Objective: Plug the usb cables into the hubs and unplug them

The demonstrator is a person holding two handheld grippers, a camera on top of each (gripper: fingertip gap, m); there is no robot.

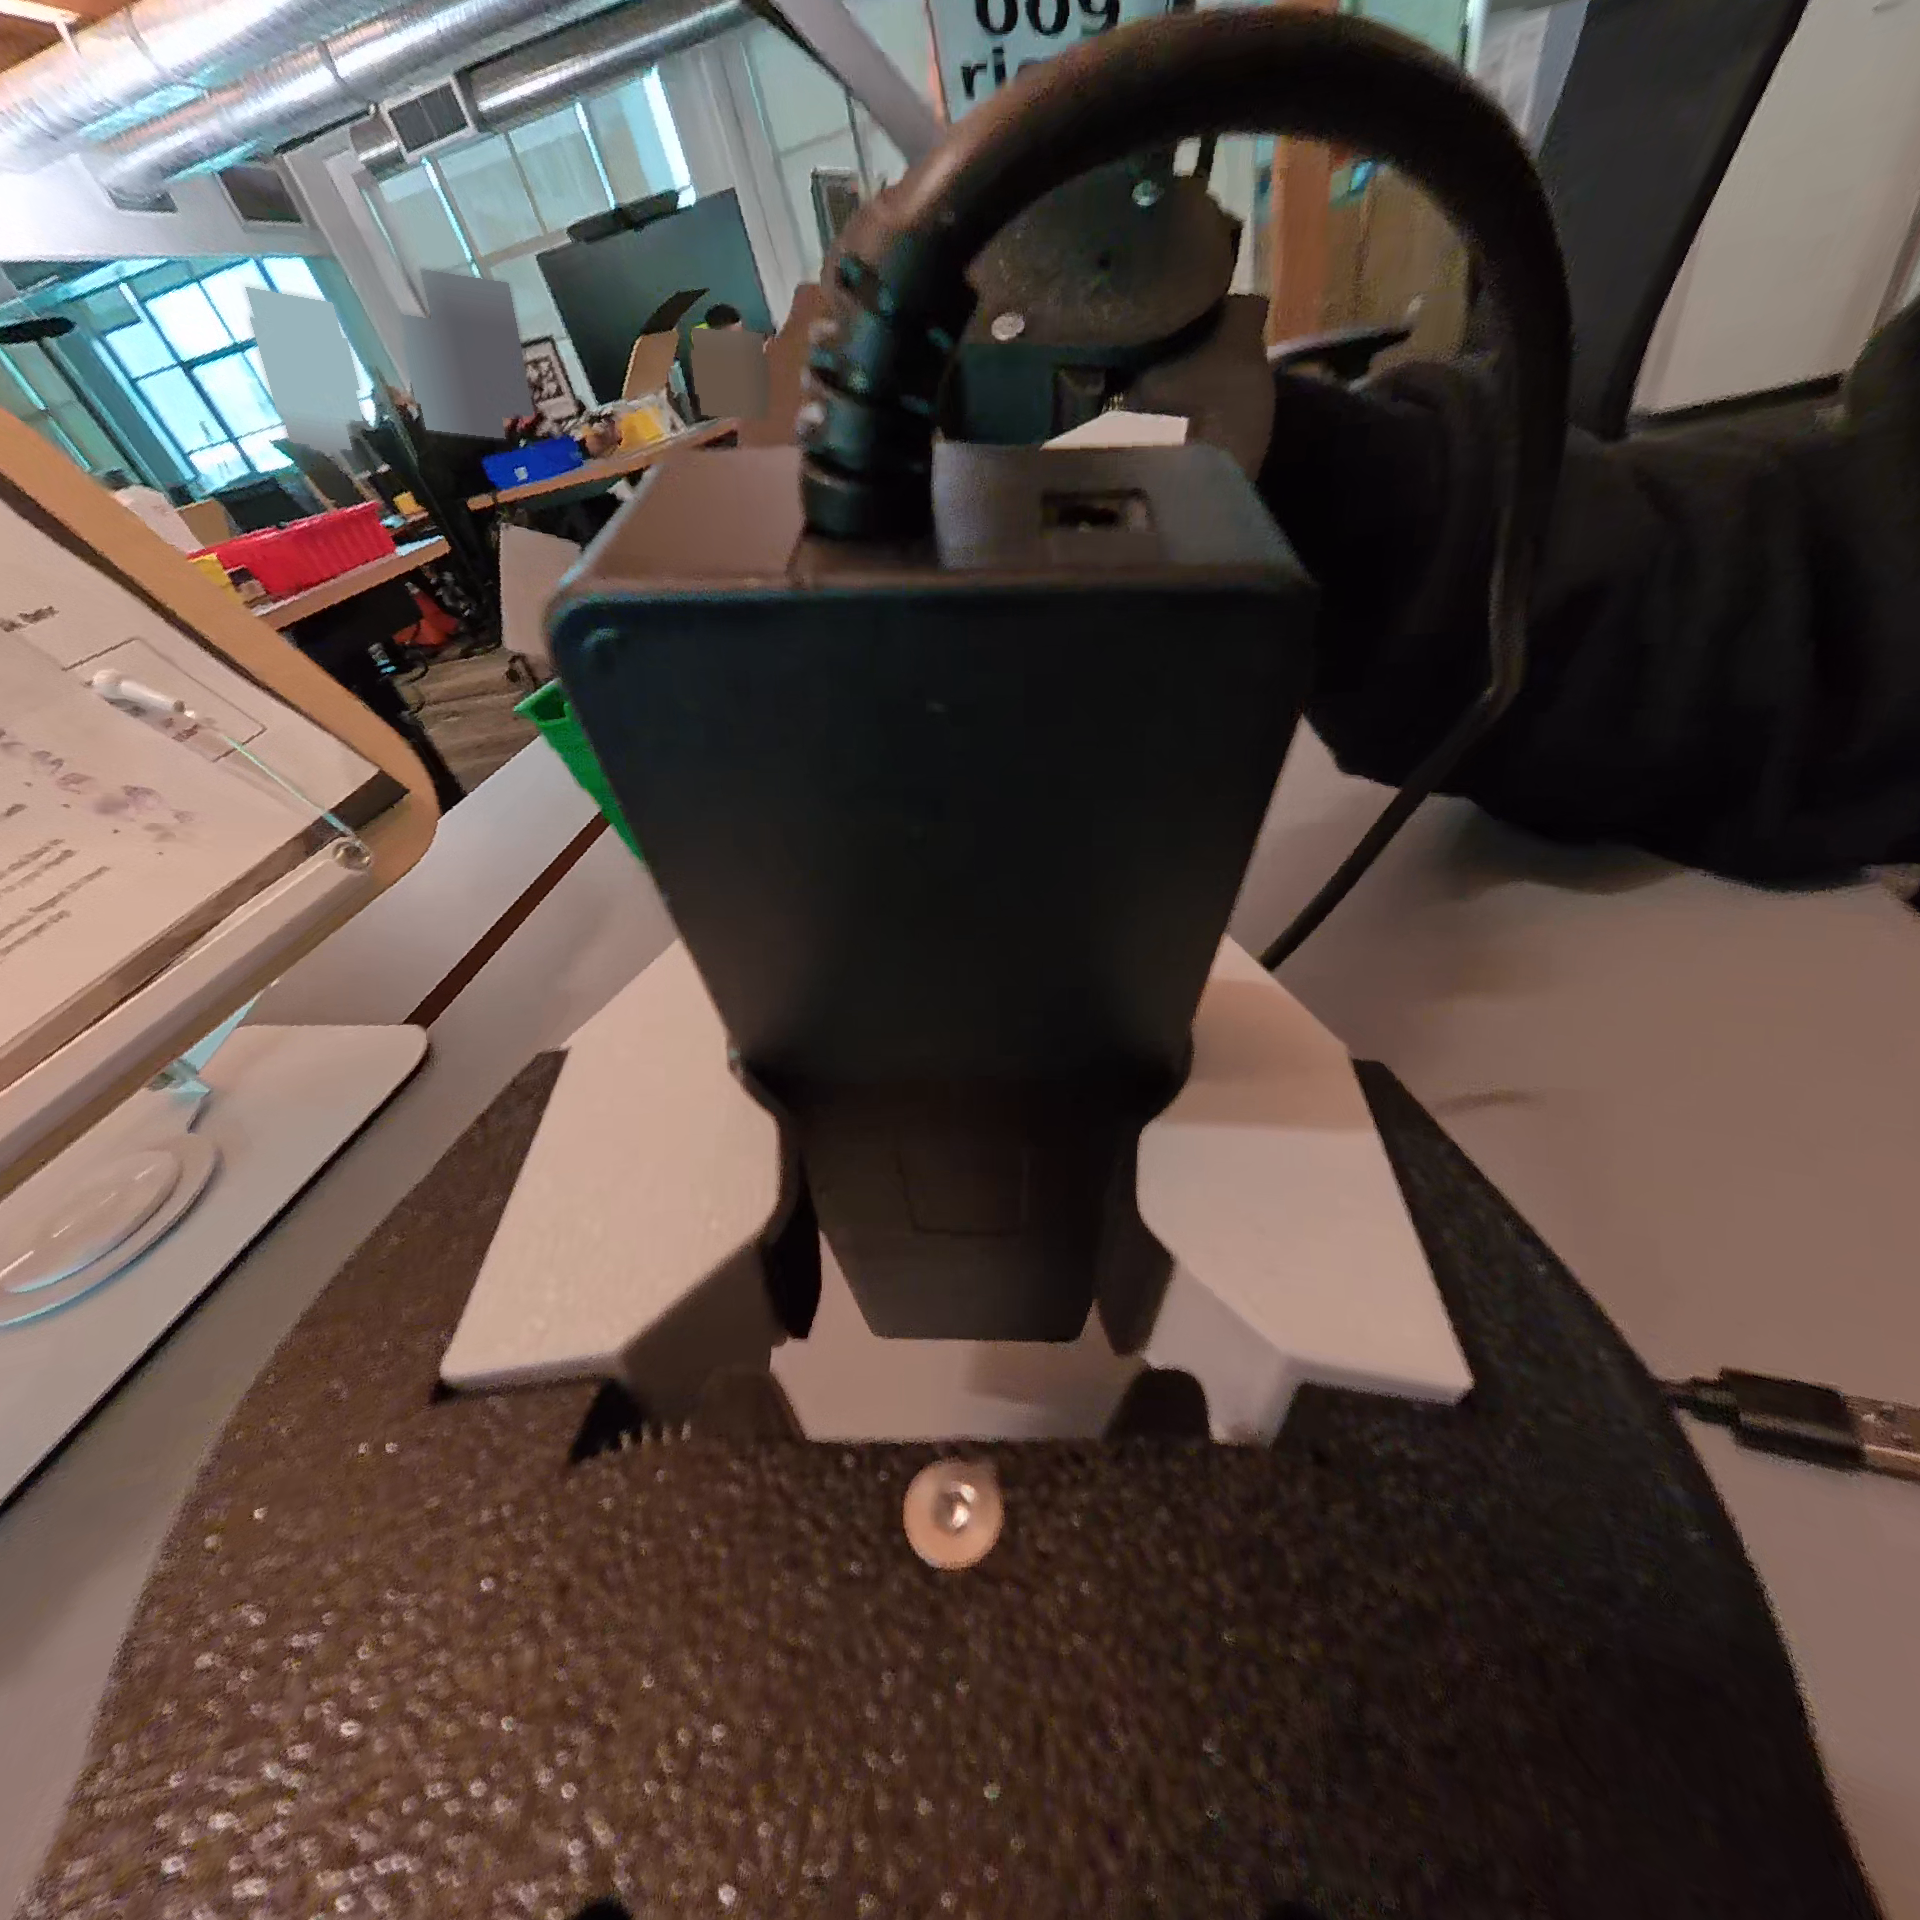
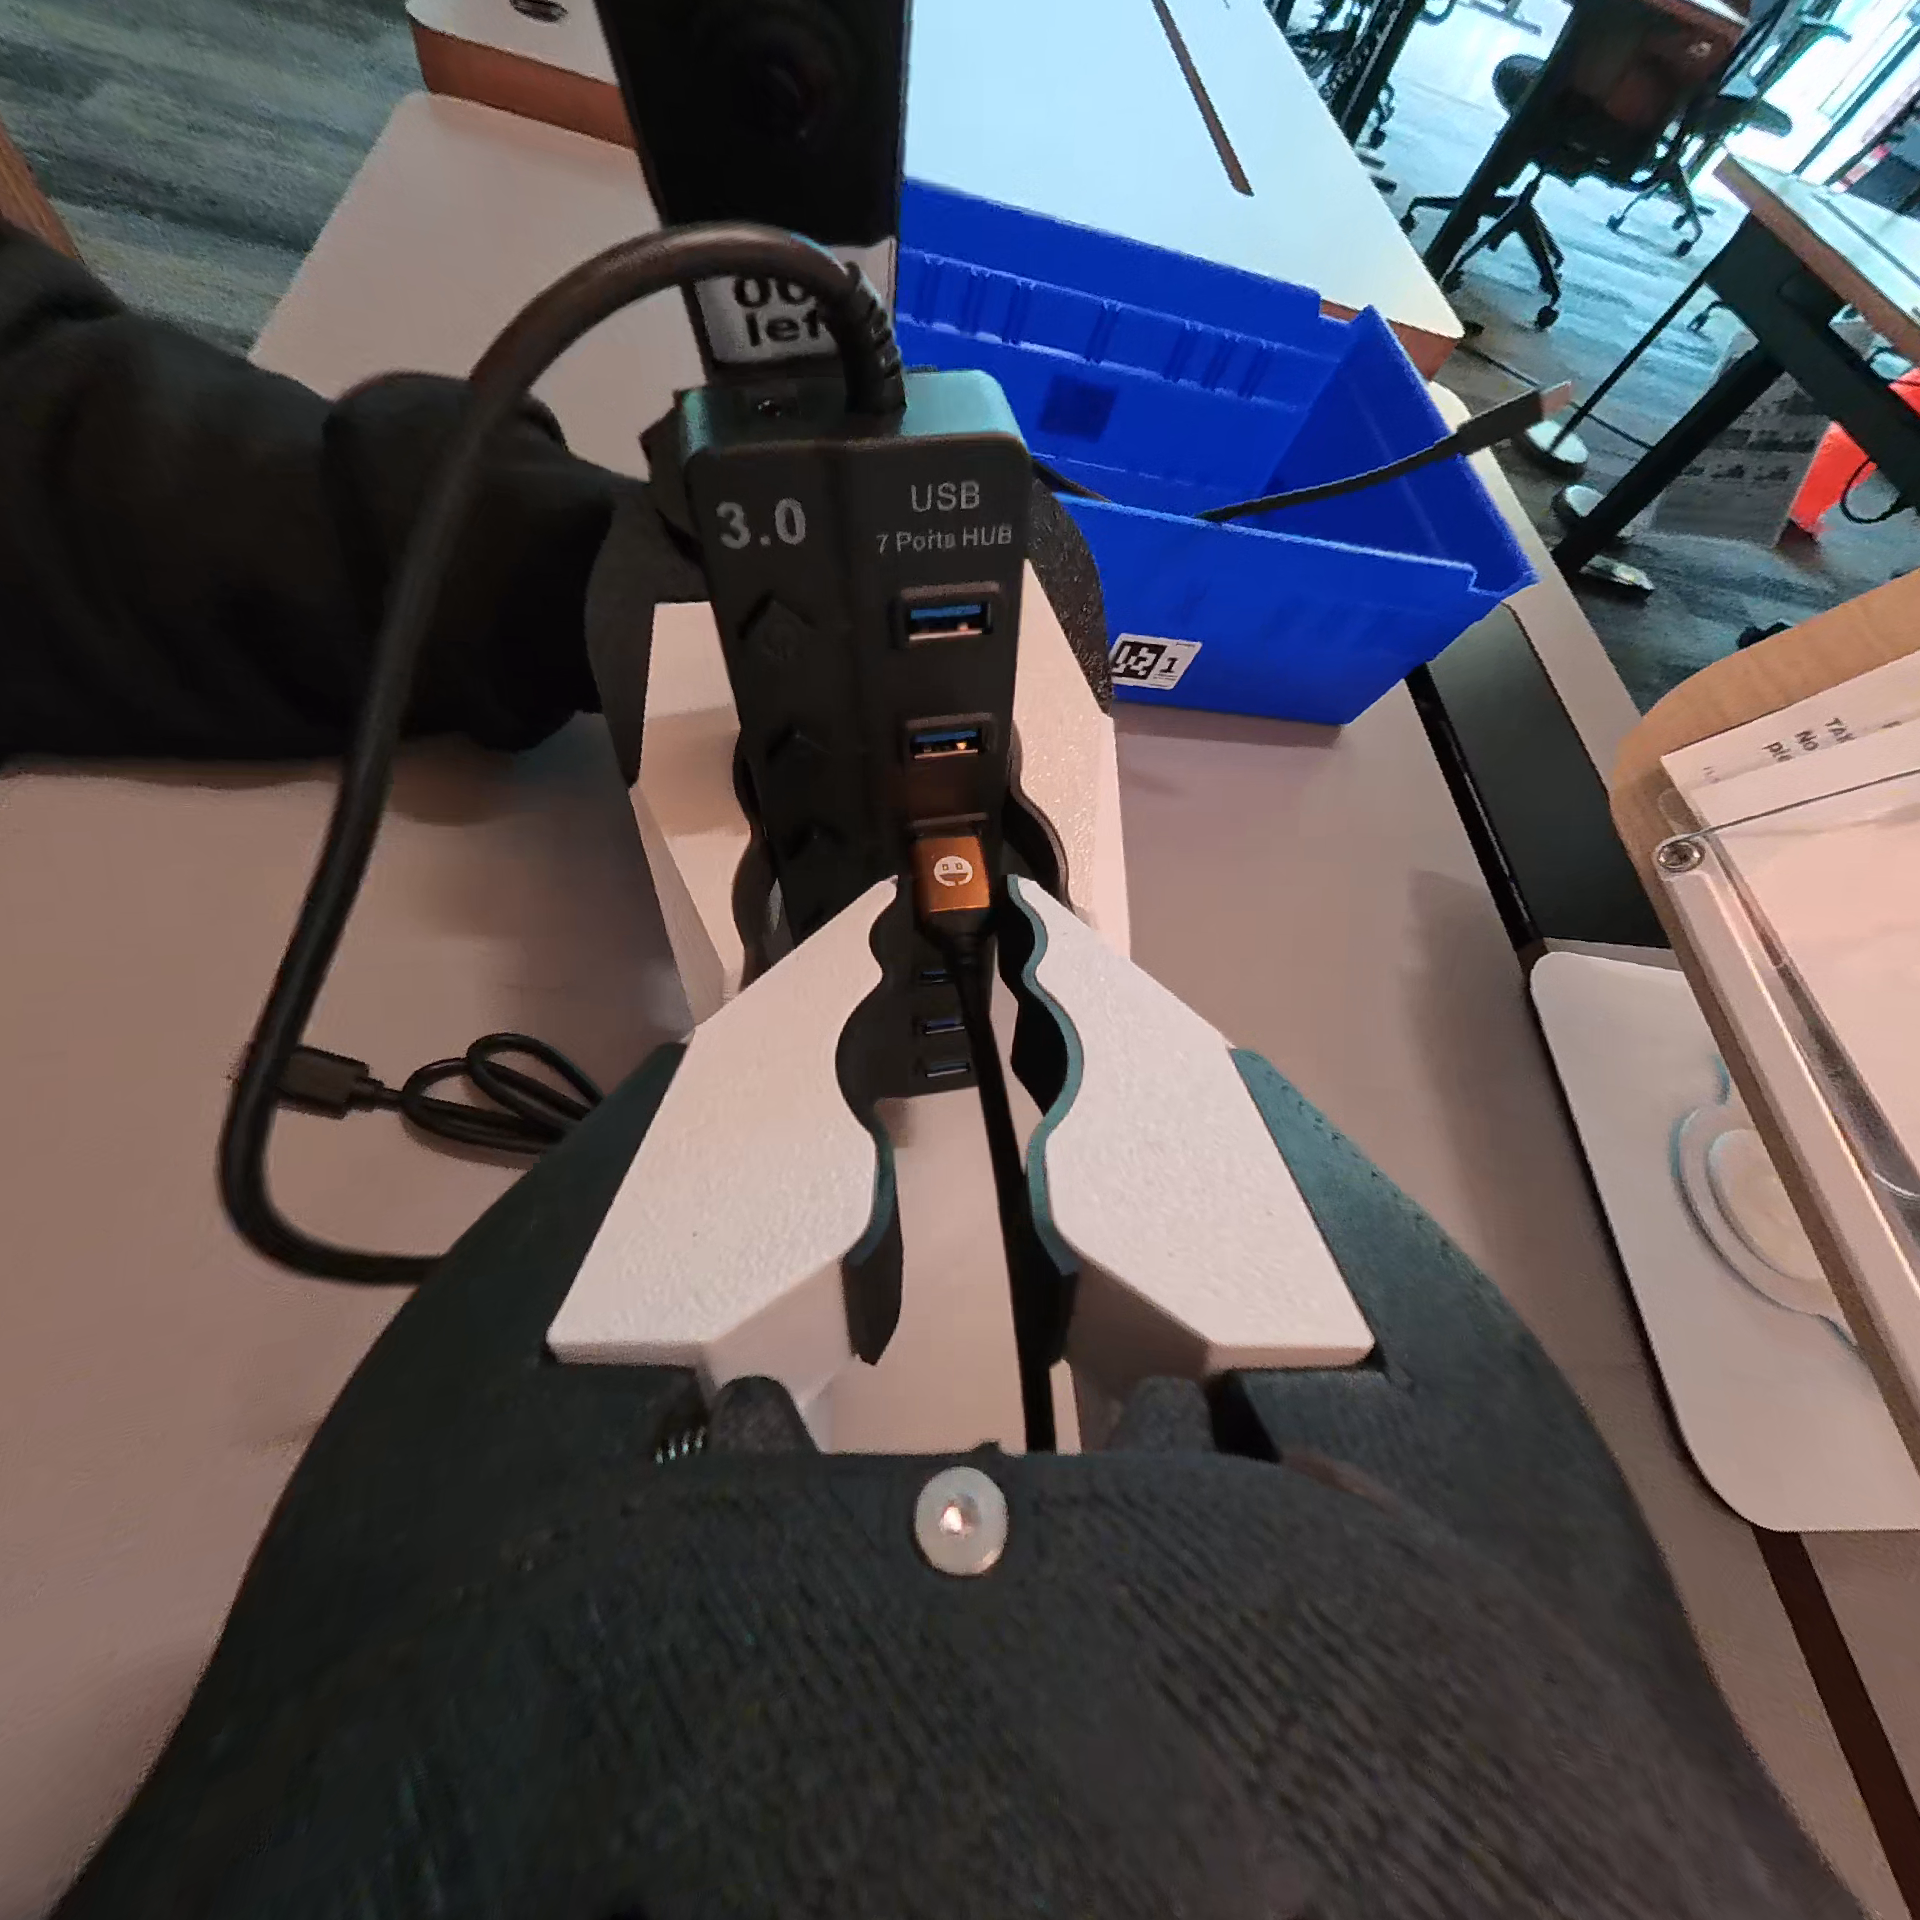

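My left gripper [image 1: 956, 1039] is shut on the lower end of a black multi-port USB hub [image 1: 935, 779] and holds it upright, back toward its camera. In the right wrist view the hub's port face [image 2: 831, 582] shows between the left gripper's white fingers [image 2: 1075, 748]. An orange USB plug [image 2: 945, 878] sits in the hub's third port, and its black cable [image 2: 1003, 1143] runs back between my right gripper's fingers. My right gripper [image 2: 953, 896] is open, its tips on either side of the plug with small gaps. The hub's own thick cable [image 2: 343, 831] arcs from its top down to the table.
A blue bin [image 2: 1299, 582] stands behind the hub. A sign stand with a clear cover is at the table edge [image 2: 1787, 935], also seen in the left wrist view [image 1: 177, 790]. A thin coiled cable [image 2: 468, 1101] and a loose USB plug [image 1: 1808, 1439] lie on the table. A person's black sleeve [image 2: 208, 520] is nearby.
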